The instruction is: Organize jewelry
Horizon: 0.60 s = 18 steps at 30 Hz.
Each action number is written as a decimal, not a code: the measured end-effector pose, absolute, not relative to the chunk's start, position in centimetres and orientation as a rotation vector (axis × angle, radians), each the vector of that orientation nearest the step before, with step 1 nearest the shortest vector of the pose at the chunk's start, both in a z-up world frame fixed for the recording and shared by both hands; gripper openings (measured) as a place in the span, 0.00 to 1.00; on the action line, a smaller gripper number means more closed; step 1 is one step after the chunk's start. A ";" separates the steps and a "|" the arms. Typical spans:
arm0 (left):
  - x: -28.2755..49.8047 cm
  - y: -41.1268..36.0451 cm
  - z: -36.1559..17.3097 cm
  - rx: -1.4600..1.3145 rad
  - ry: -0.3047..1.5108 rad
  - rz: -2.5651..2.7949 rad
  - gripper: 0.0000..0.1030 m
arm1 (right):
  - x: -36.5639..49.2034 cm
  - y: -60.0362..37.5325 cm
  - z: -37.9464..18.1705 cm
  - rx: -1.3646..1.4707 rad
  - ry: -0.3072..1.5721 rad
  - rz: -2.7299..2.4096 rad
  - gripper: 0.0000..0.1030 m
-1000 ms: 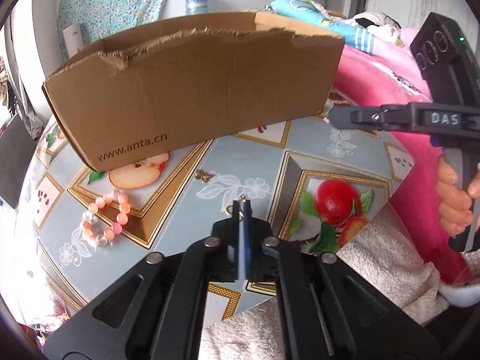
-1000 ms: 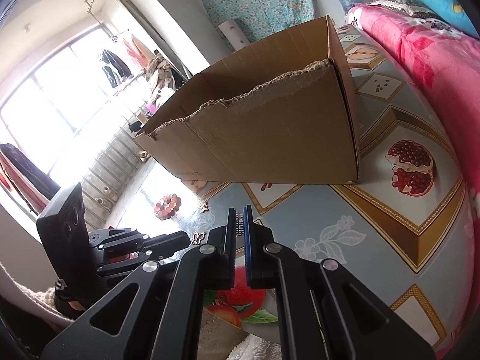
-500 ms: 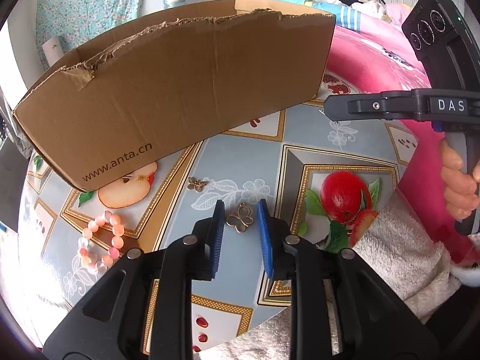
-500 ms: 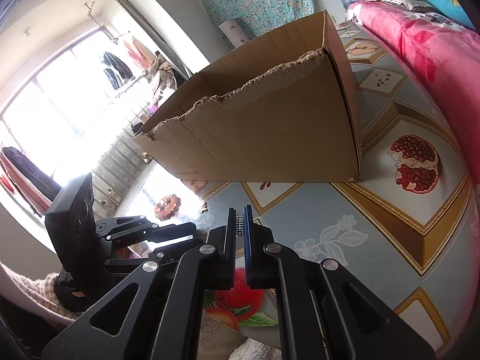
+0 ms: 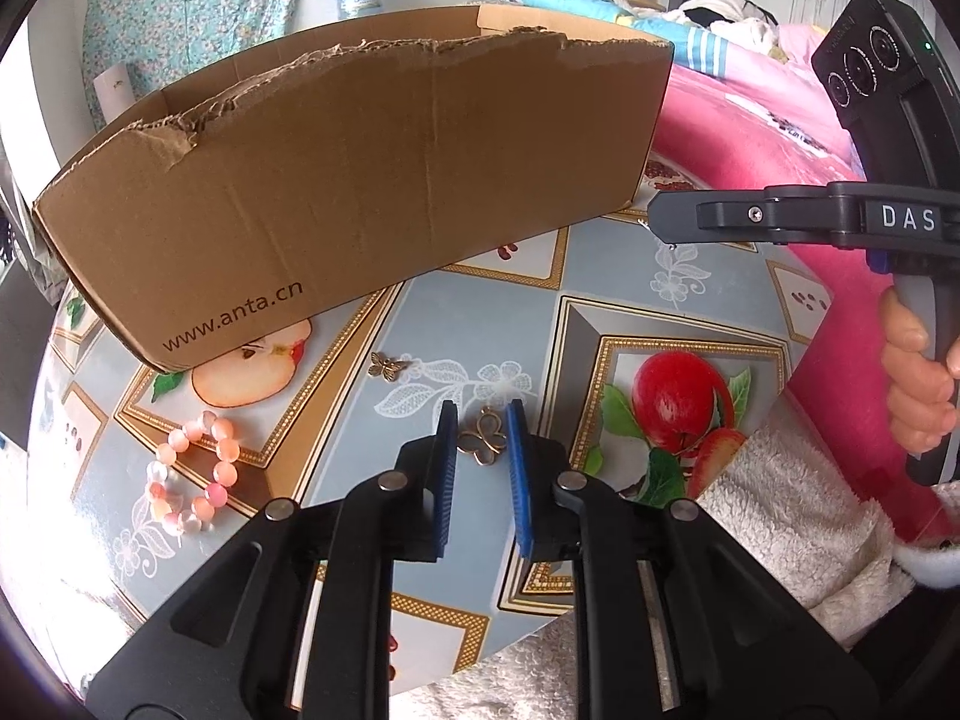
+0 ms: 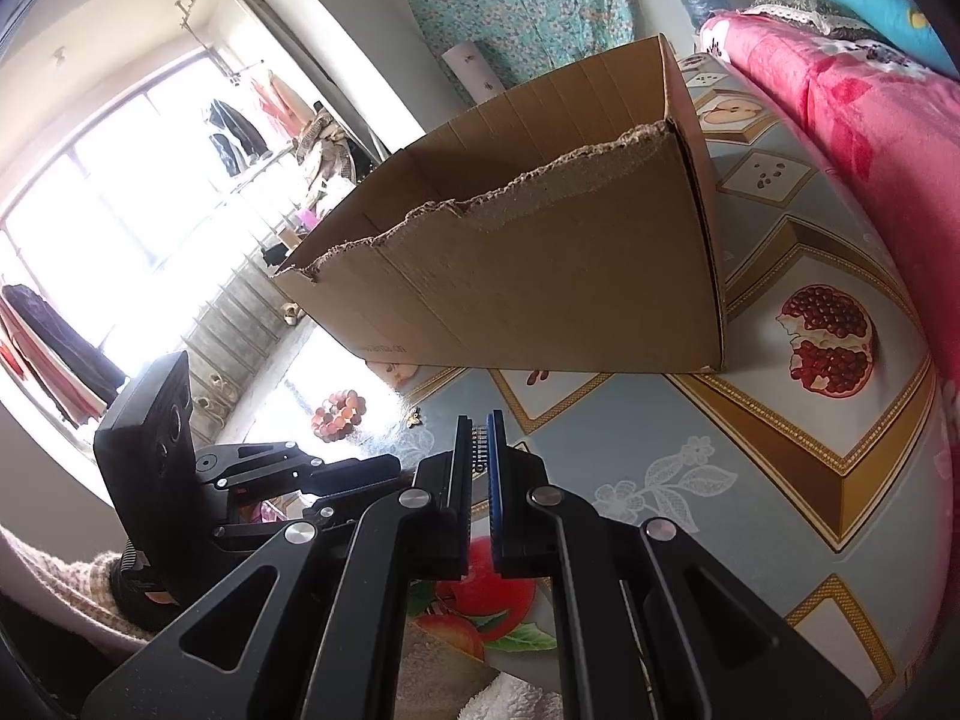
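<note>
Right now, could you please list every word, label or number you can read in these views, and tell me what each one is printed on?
"www.anta.cn": dark print low on the front wall of the cardboard box.
"DAS": white letters on the side of the right gripper.
Too blurred to read: faint print low on the box wall in the right wrist view, and small lettering on the black camera housing.

Cardboard box (image 5: pixel 360 180): 1, upper centre of left wrist view, torn top edge.
Butterfly charms: 2 – open-outline one (image 5: pixel 482 443) lower centre; small solid one (image 5: pixel 387 365) just above-left of it.
Bead bracelet (image 5: pixel 191 473), pink/peach: 1, lower left.
Grippers: 2 – left gripper (image 5: pixel 482 420) bottom centre; right gripper (image 6: pixel 478 427) bottom centre of right wrist view.
Table (image 5: pixel 480 312), fruit-print cover: 1.
</note>
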<state>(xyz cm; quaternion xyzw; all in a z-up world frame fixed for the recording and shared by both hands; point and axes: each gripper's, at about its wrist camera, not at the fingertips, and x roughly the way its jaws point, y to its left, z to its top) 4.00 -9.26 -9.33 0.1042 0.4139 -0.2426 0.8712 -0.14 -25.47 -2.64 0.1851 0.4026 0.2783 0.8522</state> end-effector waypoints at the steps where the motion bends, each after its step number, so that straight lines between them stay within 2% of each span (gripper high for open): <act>1: 3.8 -9.0 -9.4 0.212 0.864 -0.508 0.15 | -0.2 -25.5 -2.5 0.387 0.844 0.584 0.05; 6: 2.8 -7.2 -8.0 0.146 0.811 -0.526 0.15 | -0.4 -25.0 -1.2 0.366 0.820 0.596 0.05; 13: 4.0 -3.8 0.1 0.039 0.607 -0.540 0.15 | 2.7 -22.7 5.0 0.268 0.707 0.683 0.05; 18: 11.1 -1.9 2.3 0.003 0.688 -0.489 0.15 | 9.4 -20.7 6.2 0.250 0.836 0.697 0.05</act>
